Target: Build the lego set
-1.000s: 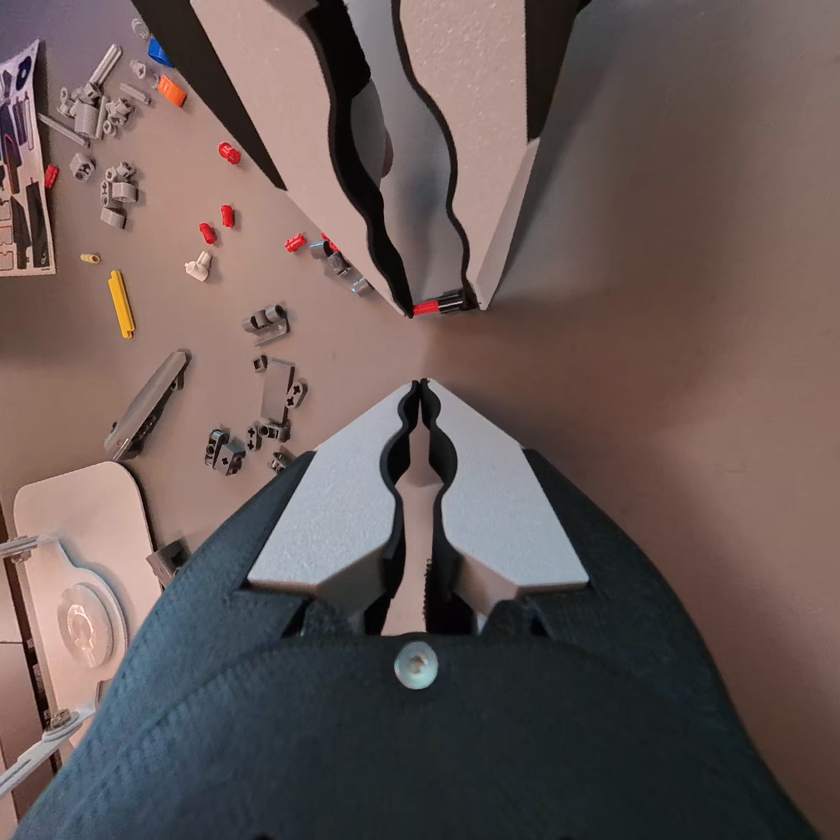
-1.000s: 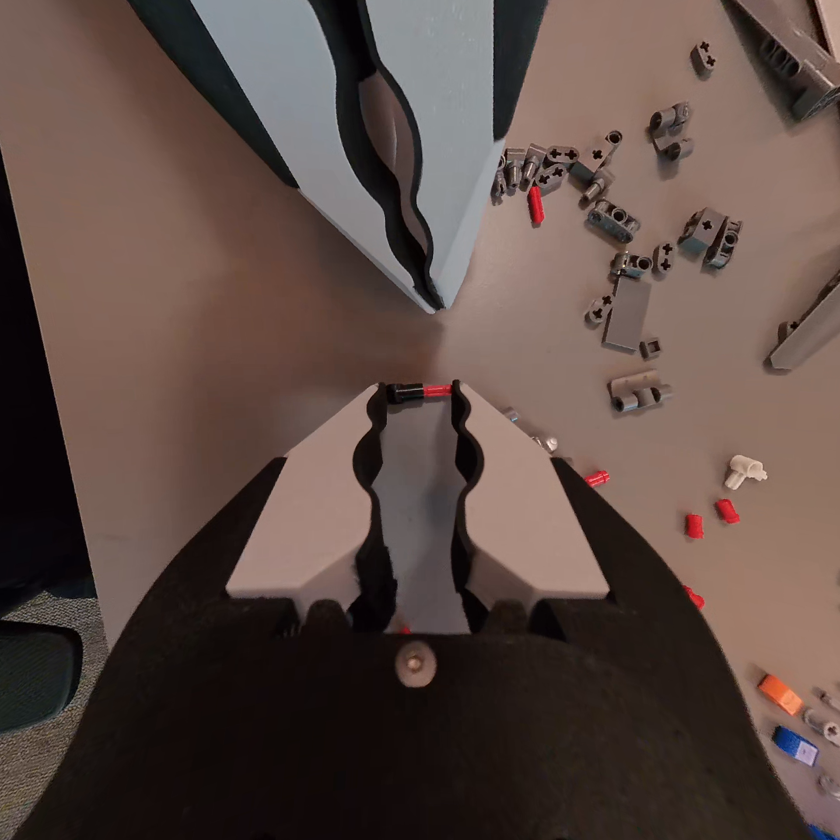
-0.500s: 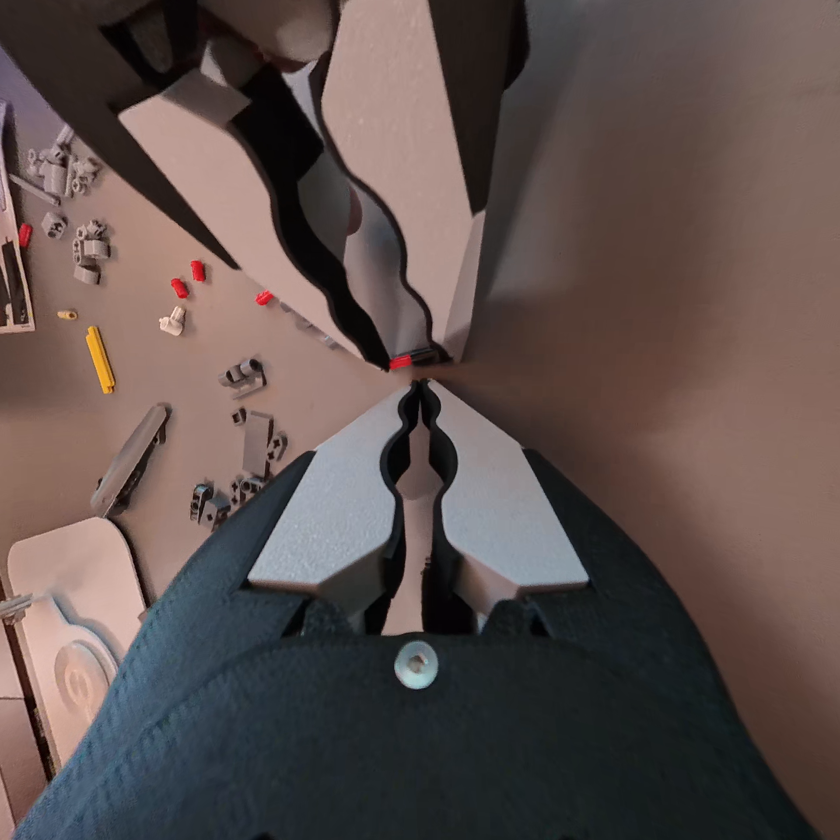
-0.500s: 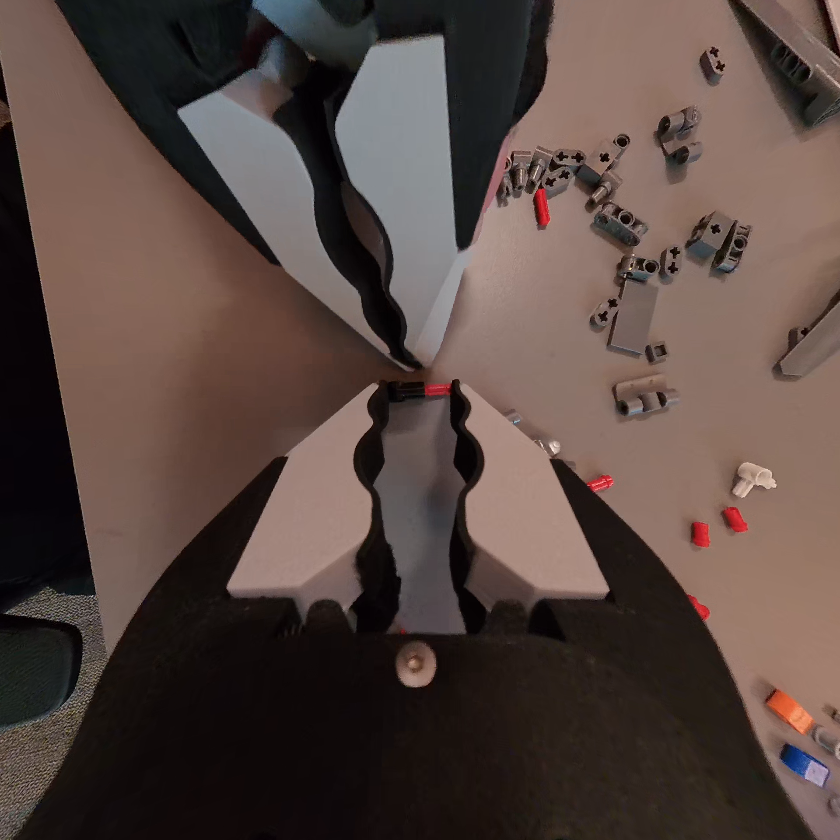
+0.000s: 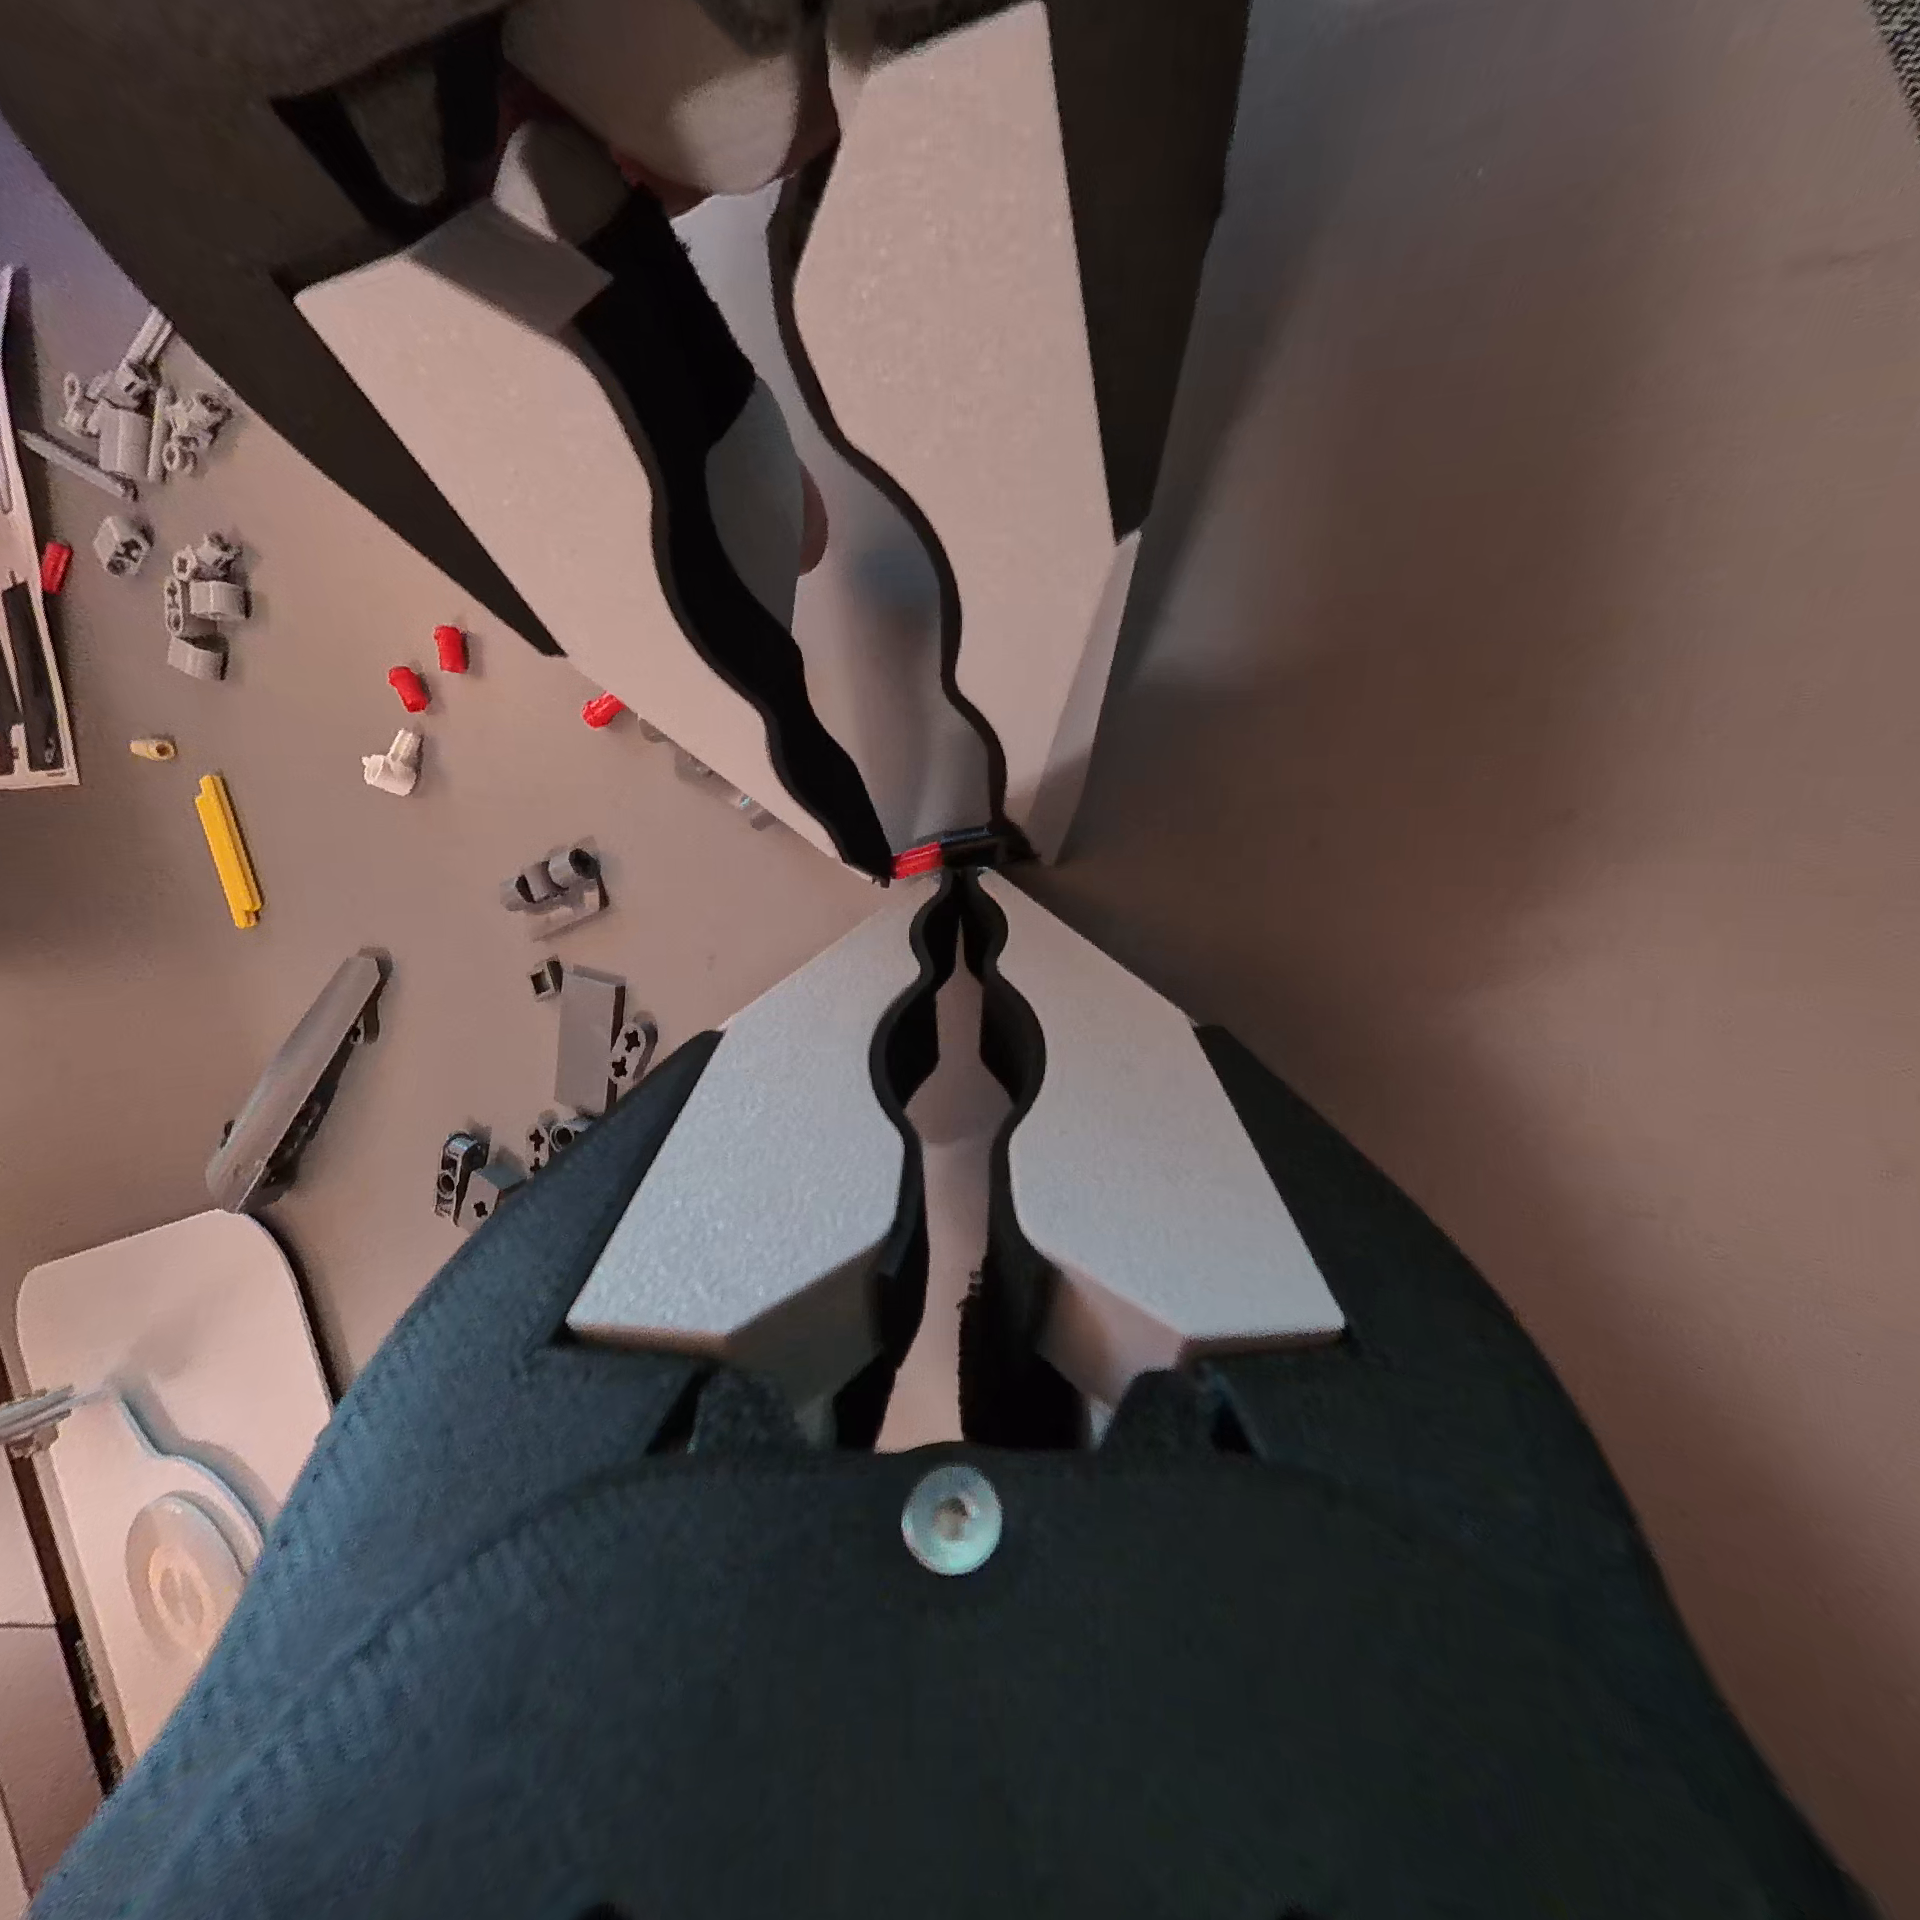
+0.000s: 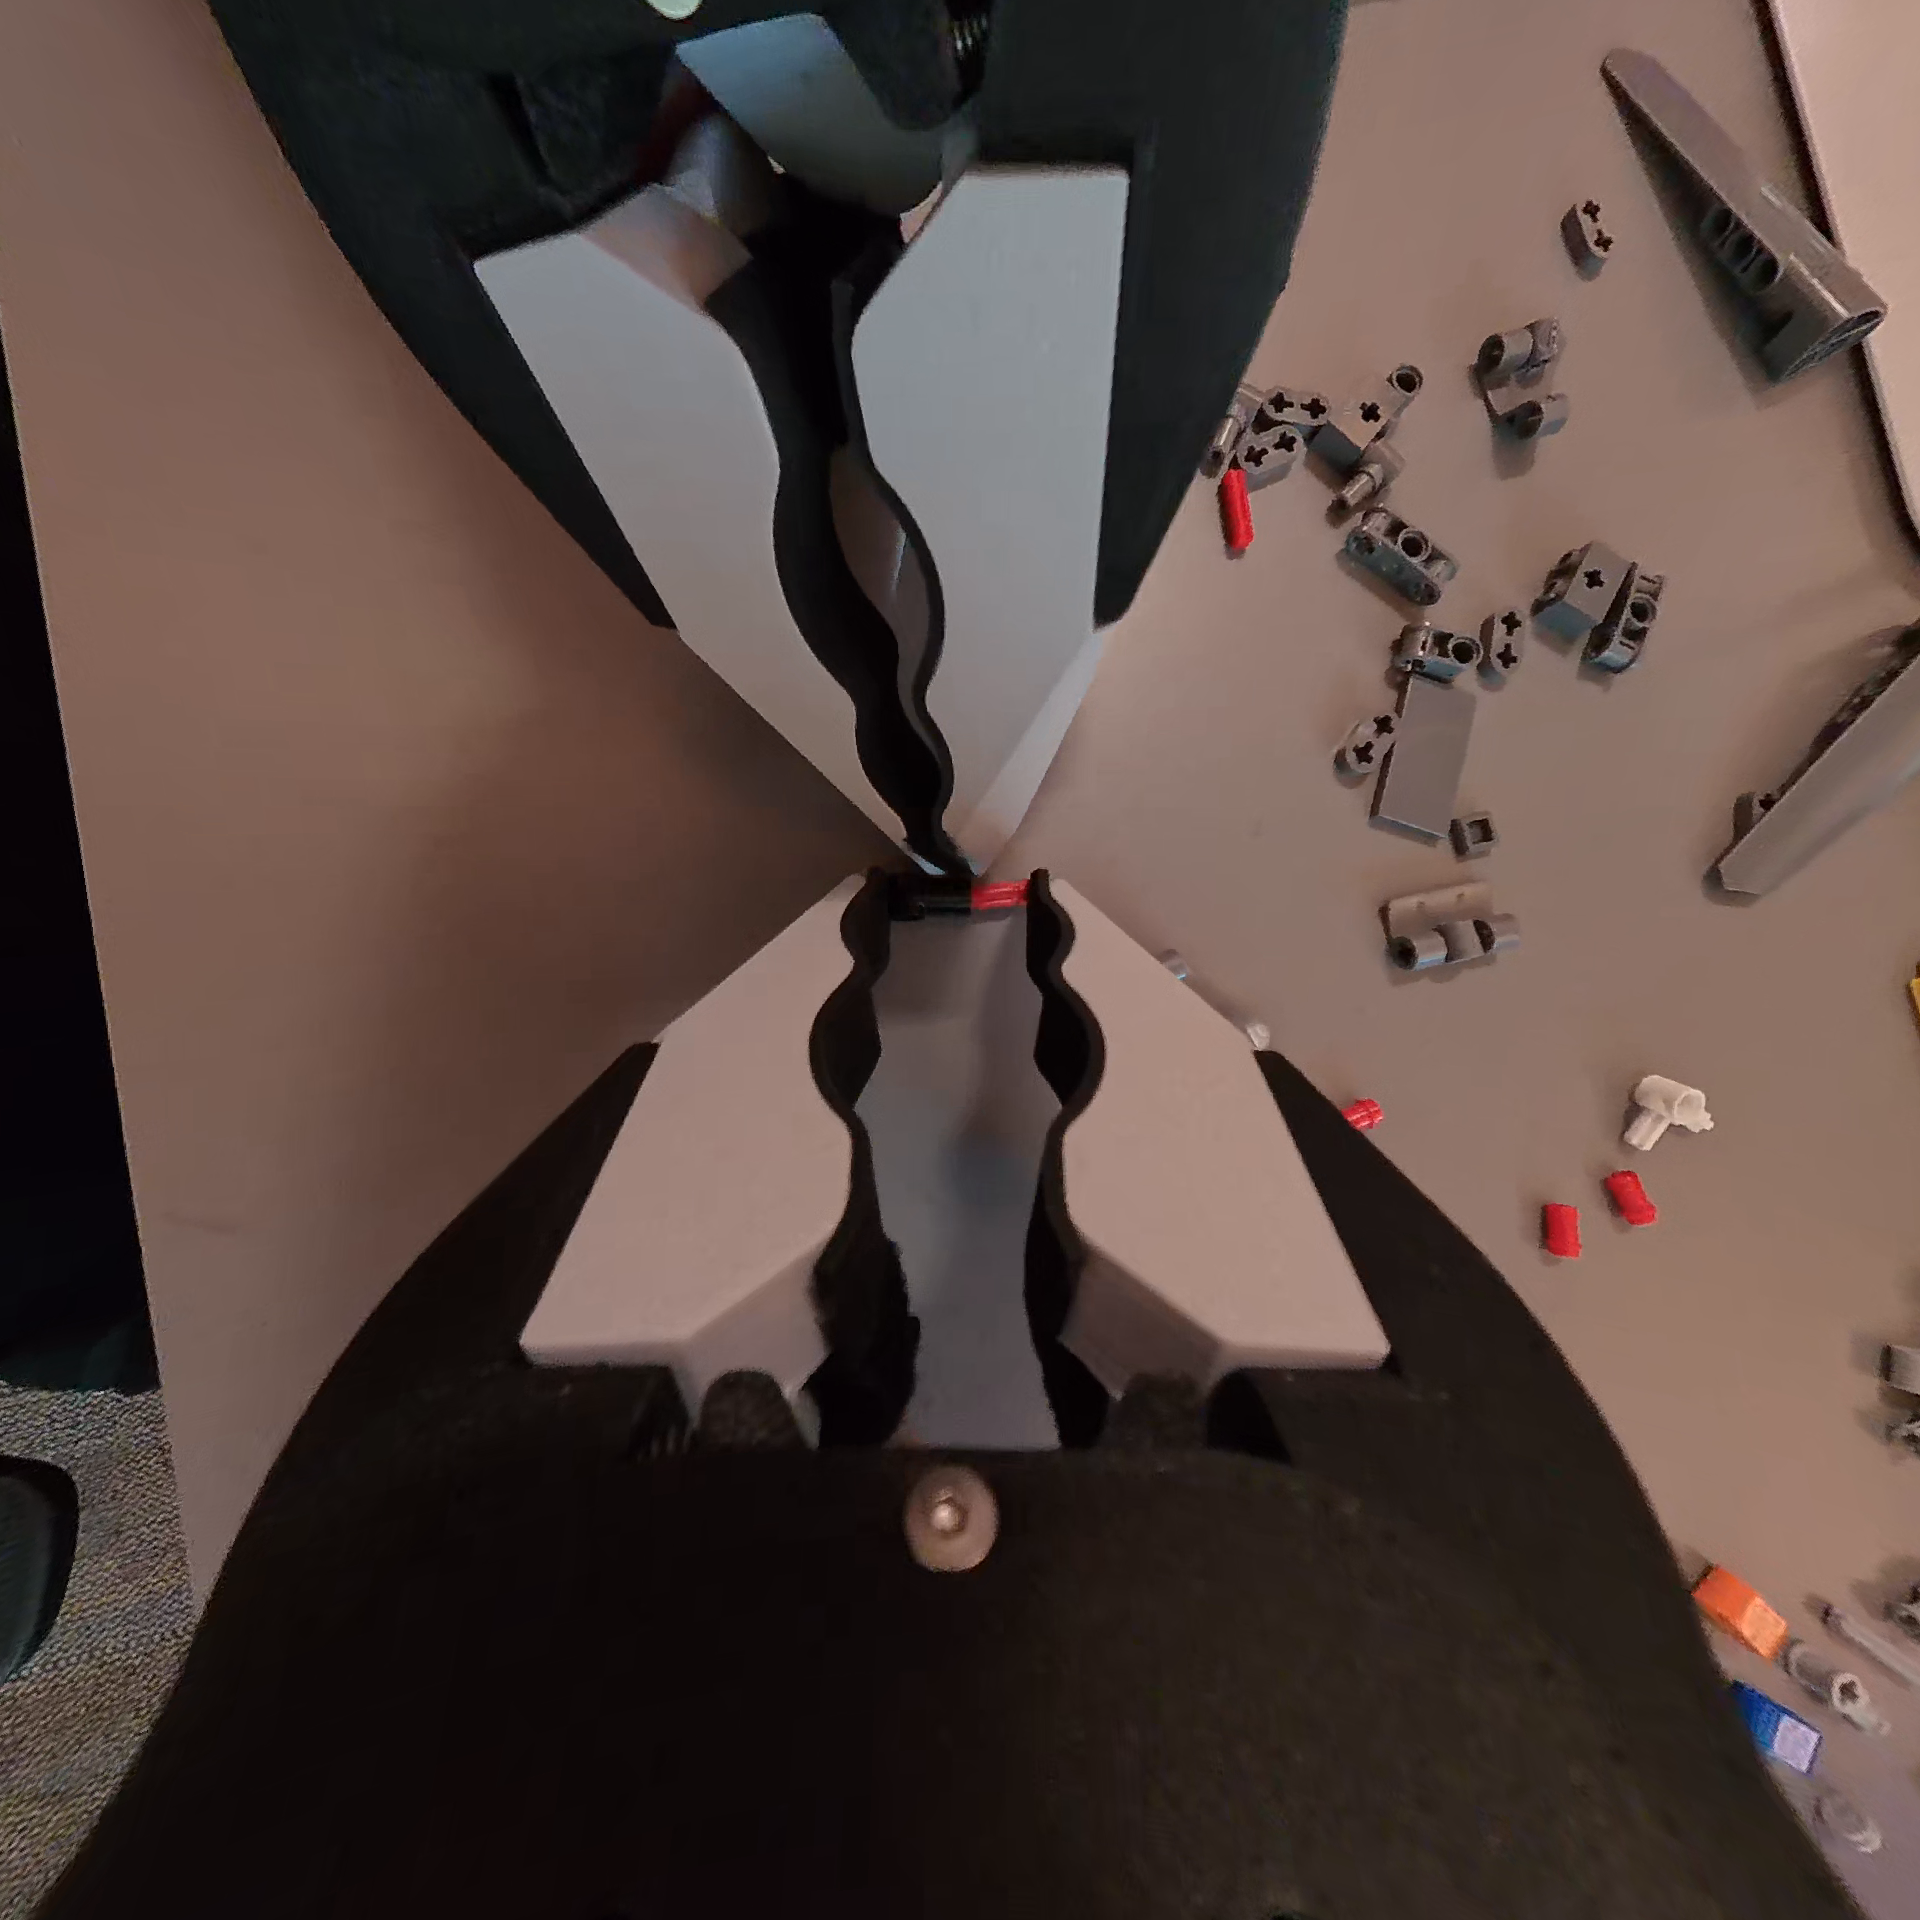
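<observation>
Between tools, red-black pin point(image 6: 961, 899), yellow beam point(image 5: 227, 850) left cam only

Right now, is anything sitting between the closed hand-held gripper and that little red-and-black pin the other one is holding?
Nothing visible. The left hand-held gripper, fingers shut, has its tips right at the red-and-black pin, which the right hand-held gripper clamps end to end. The loose grey pieces lie off to the side.

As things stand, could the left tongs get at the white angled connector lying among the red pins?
Probably yes. The white angled connector lies alone on bare table, clear of the red pins. The left tongs are shut, tip to tip with the right tongs, which hold a red-and-black pin; they would need to open.
</observation>
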The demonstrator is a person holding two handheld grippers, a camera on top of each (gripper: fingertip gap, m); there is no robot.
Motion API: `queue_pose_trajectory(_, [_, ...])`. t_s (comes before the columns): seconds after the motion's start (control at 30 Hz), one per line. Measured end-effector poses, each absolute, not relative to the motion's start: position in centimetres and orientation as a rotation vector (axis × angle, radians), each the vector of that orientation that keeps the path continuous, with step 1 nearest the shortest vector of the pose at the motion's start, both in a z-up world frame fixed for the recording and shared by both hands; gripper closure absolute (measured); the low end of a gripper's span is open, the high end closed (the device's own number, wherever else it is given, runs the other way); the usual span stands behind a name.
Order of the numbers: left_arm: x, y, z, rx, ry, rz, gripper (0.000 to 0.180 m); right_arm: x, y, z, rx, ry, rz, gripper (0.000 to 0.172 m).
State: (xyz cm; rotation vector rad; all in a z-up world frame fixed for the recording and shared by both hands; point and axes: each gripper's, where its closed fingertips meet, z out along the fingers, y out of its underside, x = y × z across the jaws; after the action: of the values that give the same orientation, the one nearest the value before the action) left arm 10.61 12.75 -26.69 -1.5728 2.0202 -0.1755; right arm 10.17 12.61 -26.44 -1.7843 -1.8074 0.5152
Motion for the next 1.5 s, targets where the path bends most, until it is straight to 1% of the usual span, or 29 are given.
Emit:
queue_pose_trajectory(0.17, [10.6,12.7,-26.7,-1.571,2.031,-0.166,0.180,10.2,12.6,-26.4,-1.769,-1.804,0.487,0.148])
queue_pose_trajectory(0.2, [10.6,12.7,-26.7,-1.572,2.030,-0.163,0.180,10.2,12.5,-26.4,-1.767,-1.808,0.481,0.158])
queue_pose_trajectory(0.23, [10.5,13.0,-26.7,-1.572,2.027,-0.144,0.180,10.2,12.5,-26.4,-1.751,-1.806,0.472,0.160])
queue_pose_trajectory(0.47, [10.3,12.9,-26.7,-1.560,2.033,-0.112,0.180,10.0,12.4,-26.3,-1.749,-1.748,0.497,0.158])
queue_pose_trajectory(0.57, [10.0,12.8,-26.5,-1.570,2.019,-0.137,0.180,10.1,12.4,-26.1,-1.742,-1.737,0.507,0.156])
queue_pose_trajectory(0.83, [9.2,12.9,-26.6,-1.579,2.016,-0.143,0.180,10.2,13.3,-26.1,-1.756,-1.771,0.460,0.138])
queue_pose_trajectory(1.03, [9.0,12.9,-26.6,-1.570,2.022,-0.140,0.180,9.4,13.0,-26.1,-1.763,-1.777,0.474,0.133])
queue_pose_trajectory(1.2, [9.2,12.9,-26.6,-1.561,2.020,-0.155,0.180,8.9,13.1,-26.3,-1.778,-1.812,0.539,0.138])
queue_pose_trajectory(1.27, [9.3,12.8,-26.6,-1.558,2.018,-0.162,0.180,8.8,12.8,-26.4,-1.784,-1.836,0.574,0.147])
queue_pose_trajectory(1.5, [8.9,13.0,-26.5,-1.558,2.014,-0.147,0.180,8.7,12.6,-26.3,-1.761,-1.844,0.573,0.148])
